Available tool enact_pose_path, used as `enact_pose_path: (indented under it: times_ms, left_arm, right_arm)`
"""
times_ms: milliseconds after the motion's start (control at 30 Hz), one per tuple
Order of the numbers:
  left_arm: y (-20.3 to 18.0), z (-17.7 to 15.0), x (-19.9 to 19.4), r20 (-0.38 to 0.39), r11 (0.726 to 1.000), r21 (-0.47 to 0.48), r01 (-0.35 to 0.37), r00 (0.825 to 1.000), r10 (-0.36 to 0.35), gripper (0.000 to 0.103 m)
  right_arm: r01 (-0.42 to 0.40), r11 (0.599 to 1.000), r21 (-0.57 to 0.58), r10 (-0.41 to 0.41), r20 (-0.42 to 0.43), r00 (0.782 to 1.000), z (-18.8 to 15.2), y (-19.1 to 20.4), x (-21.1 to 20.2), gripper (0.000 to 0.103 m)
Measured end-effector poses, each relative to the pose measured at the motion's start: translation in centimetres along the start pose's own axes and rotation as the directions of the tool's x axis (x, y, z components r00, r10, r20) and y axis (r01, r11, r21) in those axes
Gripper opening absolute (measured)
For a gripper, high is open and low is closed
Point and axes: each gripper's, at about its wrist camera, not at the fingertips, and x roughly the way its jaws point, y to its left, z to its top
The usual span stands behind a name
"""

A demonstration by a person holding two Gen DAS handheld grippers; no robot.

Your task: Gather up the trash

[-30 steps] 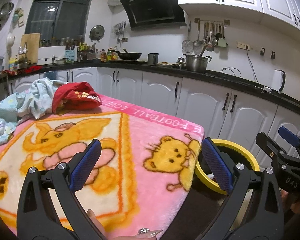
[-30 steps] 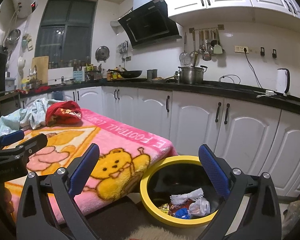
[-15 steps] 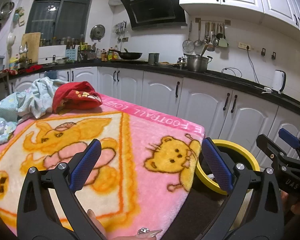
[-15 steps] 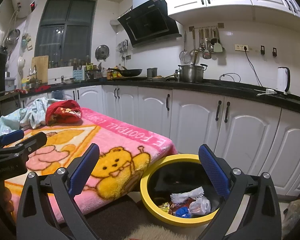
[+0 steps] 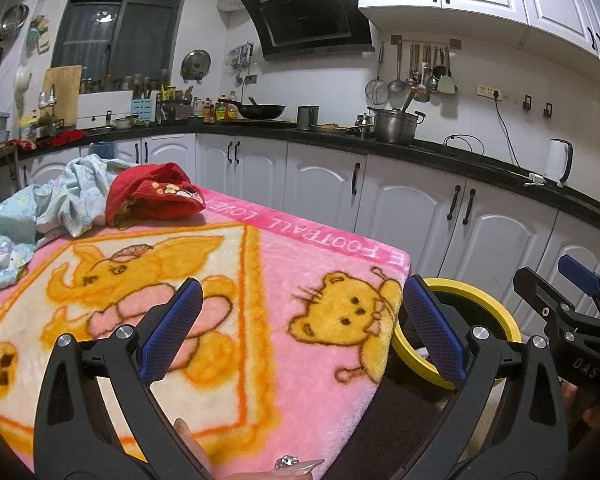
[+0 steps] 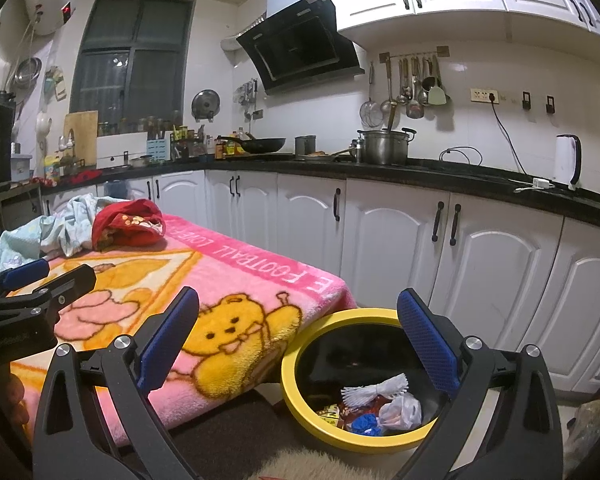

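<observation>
Jaws of left gripper point(image 5: 302, 322) spread wide, gripping nothing; same for right gripper point(image 6: 298, 334). Trash point(image 6: 380, 408) heaped in yellow-rimmed black bin point(image 6: 296, 396), lower centre of right wrist view: white frilly wrapper, clear bag, blue scrap, red packaging. Pink blanket point(image 5: 284, 360) at frame centre, cartoon bear, reads "FOOTBALL LOVE". "DAS" on right gripper body.

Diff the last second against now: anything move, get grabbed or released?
Nothing visibly changed. Both tools, left and right, are open and empty as before, the left over the pink blanket, the right above the yellow-rimmed bin. The trash in the bin and the red garment on the blanket lie as they did.
</observation>
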Motion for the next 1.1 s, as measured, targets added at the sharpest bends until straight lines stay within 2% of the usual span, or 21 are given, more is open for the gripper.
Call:
enact_pose_path:
  times_ms: [900, 967, 1100]
  left_arm:
    - [0.27, 0.06, -0.1, -0.005, 1.0, -0.015, -0.002, 1.0, 0.002, 0.092]
    - [0.42, 0.11, -0.05, -0.015, 1.0, -0.026, 0.013, 1.0, -0.013, 0.092]
    - [0.38, 0.27, -0.06, -0.012, 1.0, -0.015, -0.002, 1.0, 0.002, 0.092]
  right_arm:
    - [-0.001, 1.0, 0.001, 0.001, 0.0, 1.0, 0.07, 0.03, 0.05, 0.097]
    - [-0.003, 1.0, 0.0, 0.003, 0.001, 1.0, 0.07, 0.04, 0.05, 0.097]
    - [0.002, 1.0, -0.001, -0.002, 0.004, 1.0, 0.07, 0.09, 0.08, 0.097]
